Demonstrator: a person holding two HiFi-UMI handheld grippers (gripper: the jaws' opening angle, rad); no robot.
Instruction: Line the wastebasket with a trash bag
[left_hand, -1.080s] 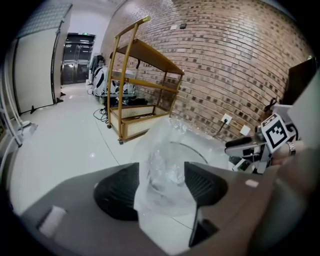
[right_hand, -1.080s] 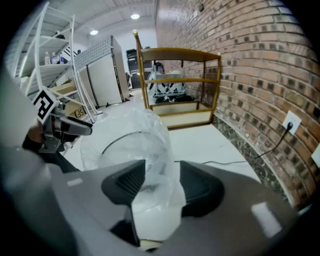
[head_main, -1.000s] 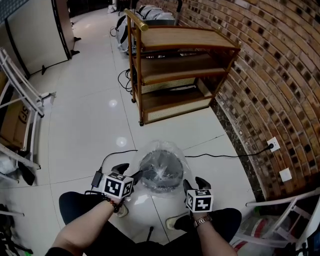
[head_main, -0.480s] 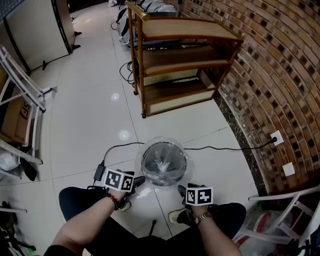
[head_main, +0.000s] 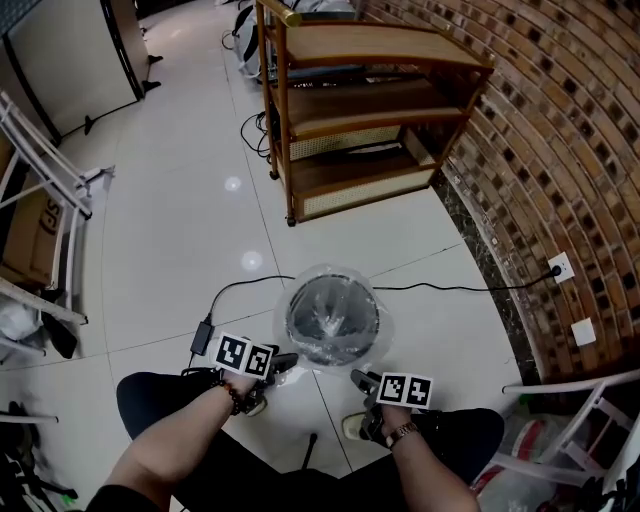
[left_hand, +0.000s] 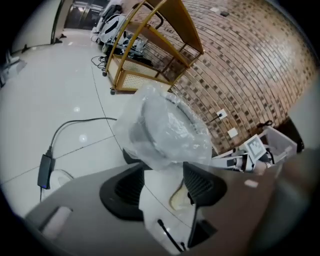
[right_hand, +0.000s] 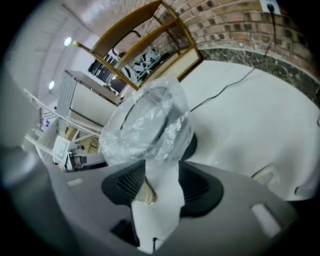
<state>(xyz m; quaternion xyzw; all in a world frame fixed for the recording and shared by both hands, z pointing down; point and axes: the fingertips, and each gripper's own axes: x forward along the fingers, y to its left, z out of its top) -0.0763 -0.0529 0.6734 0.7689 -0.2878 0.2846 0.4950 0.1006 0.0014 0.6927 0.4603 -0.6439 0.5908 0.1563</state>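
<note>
The round wastebasket (head_main: 332, 318) stands on the white tile floor with a clear trash bag (left_hand: 165, 127) draped over its rim and down its sides. In the right gripper view the bag (right_hand: 147, 125) looks crinkled and loose. My left gripper (head_main: 282, 362) is low at the basket's near left, and my right gripper (head_main: 362, 382) at its near right. Both are open. The left gripper (left_hand: 162, 170) and the right gripper (right_hand: 162, 172) show only floor and a shoe tip between their fingers, with the bag's lower edge just beyond the tips.
A wooden shelf cart (head_main: 370, 110) stands beyond the basket against the brick wall (head_main: 560, 150). A black cable (head_main: 240, 290) with a power adapter (head_main: 203, 338) runs past the basket to a wall socket (head_main: 560, 267). White folding frames (head_main: 50, 190) stand at the left.
Both grippers have sunk and drawn back from the basket's sides toward my feet. The bag stays over the basket.
</note>
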